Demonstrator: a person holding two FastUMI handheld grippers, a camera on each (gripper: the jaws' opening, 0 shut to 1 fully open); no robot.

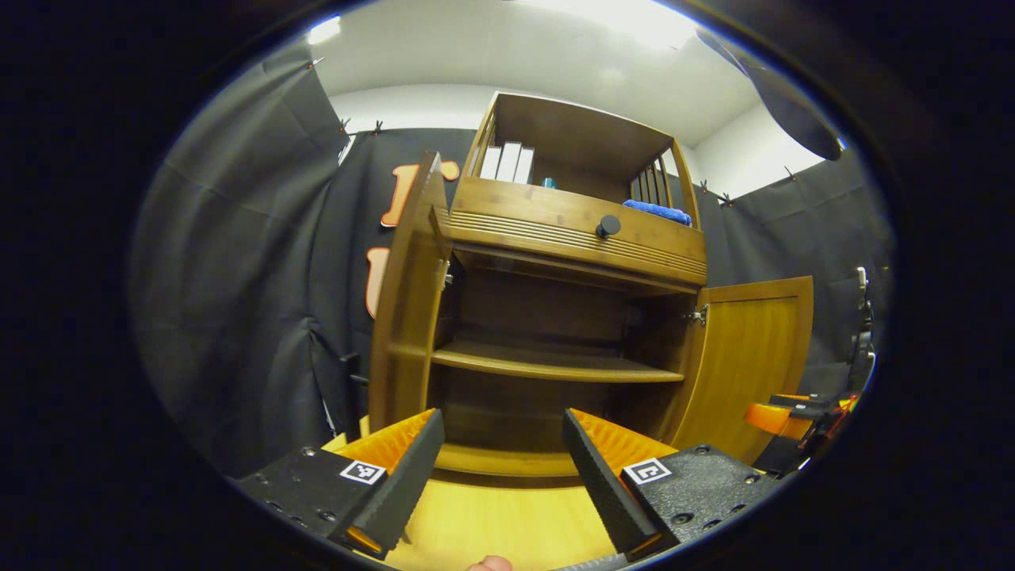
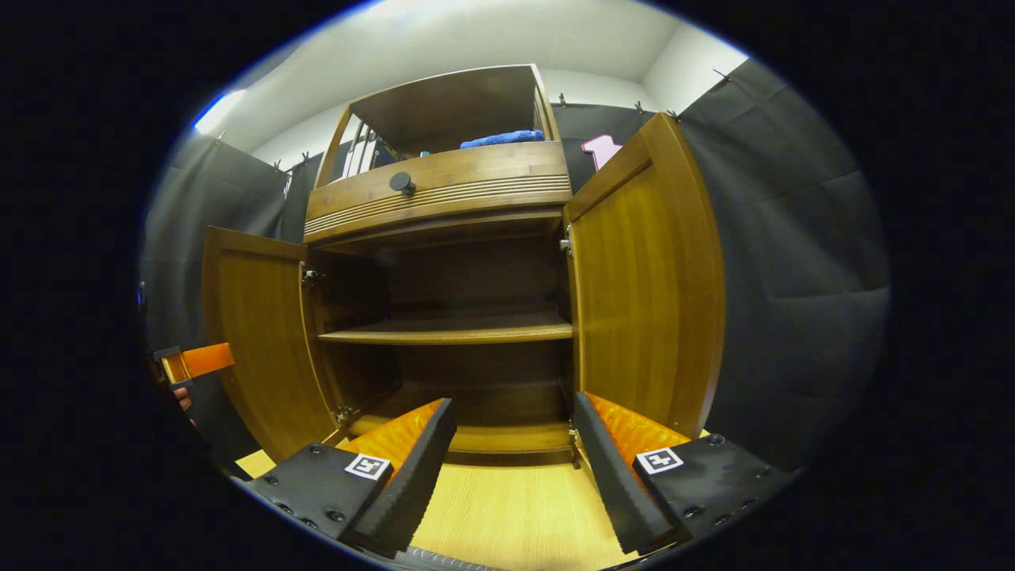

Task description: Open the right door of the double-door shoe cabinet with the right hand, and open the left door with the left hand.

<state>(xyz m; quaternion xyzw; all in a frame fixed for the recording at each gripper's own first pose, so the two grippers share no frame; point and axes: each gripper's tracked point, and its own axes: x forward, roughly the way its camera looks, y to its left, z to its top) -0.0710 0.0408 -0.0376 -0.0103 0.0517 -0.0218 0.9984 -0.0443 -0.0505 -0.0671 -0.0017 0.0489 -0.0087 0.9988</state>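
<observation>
Shoe cabinet (image 1: 555, 238): stands straight ahead of you on the pale wooden floor (image 1: 492, 523), both doors swung out. Left door (image 1: 408, 309): open, edge-on in the left gripper view; right door (image 2: 646, 277): open wide, inner face showing in the right gripper view. Interior: one shelf (image 2: 452, 331), bare. Above the doors: a drawer with a dark knob (image 1: 607, 227); on the top tier, a blue cloth (image 1: 656, 211) and white boxes (image 1: 507, 162). Your left gripper (image 1: 501, 468): fingers spread wide, holding nothing, near the cabinet's base. Your right gripper (image 2: 514, 464): fingers likewise wide apart and empty, between the doors.
</observation>
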